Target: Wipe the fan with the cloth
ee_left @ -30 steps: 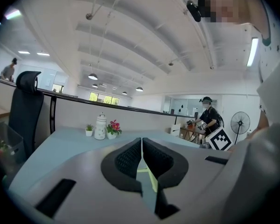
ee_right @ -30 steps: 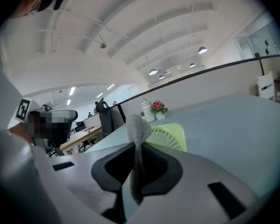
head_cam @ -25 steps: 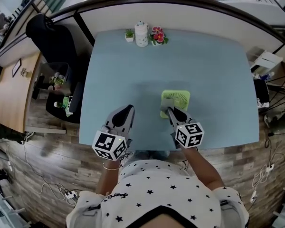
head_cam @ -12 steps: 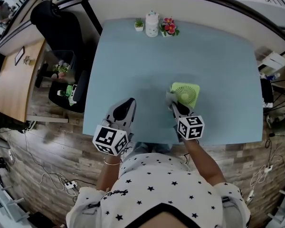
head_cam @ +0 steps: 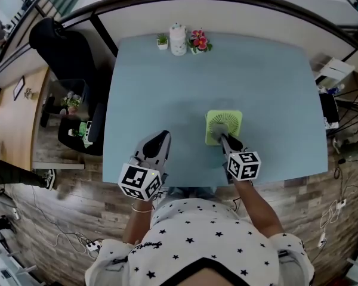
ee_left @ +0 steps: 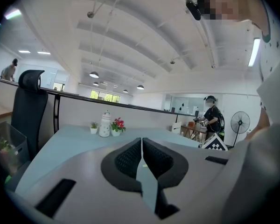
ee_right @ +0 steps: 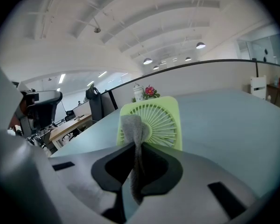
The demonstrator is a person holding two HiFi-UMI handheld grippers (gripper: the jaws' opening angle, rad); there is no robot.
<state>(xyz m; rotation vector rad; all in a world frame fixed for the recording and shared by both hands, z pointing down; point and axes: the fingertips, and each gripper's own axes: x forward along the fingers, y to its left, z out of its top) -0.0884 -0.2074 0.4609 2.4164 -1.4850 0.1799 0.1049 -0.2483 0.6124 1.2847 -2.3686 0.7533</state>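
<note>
A lime-green square fan point(head_cam: 224, 124) stands on the light blue table point(head_cam: 262, 88), right of centre and near the front edge. My right gripper point(head_cam: 225, 140) is at the fan's near side, shut on a grey cloth point(ee_right: 132, 129). In the right gripper view the cloth stands up between the jaws and lies against the left part of the fan point(ee_right: 162, 121) grille. My left gripper point(head_cam: 159, 140) hovers over the table's front left, apart from the fan. In the left gripper view this gripper point(ee_left: 141, 146) is shut with nothing in it.
A white jar point(head_cam: 178, 41), a small green plant point(head_cam: 162, 42) and a pot of red flowers point(head_cam: 198, 43) stand in a row at the table's far edge. A black office chair point(head_cam: 64, 47) is beyond the table's left side. The table's front edge runs just under both grippers.
My right gripper has carried the cloth to the right, from the fan's left edge toward the middle of its near side. The left gripper has stayed put.
</note>
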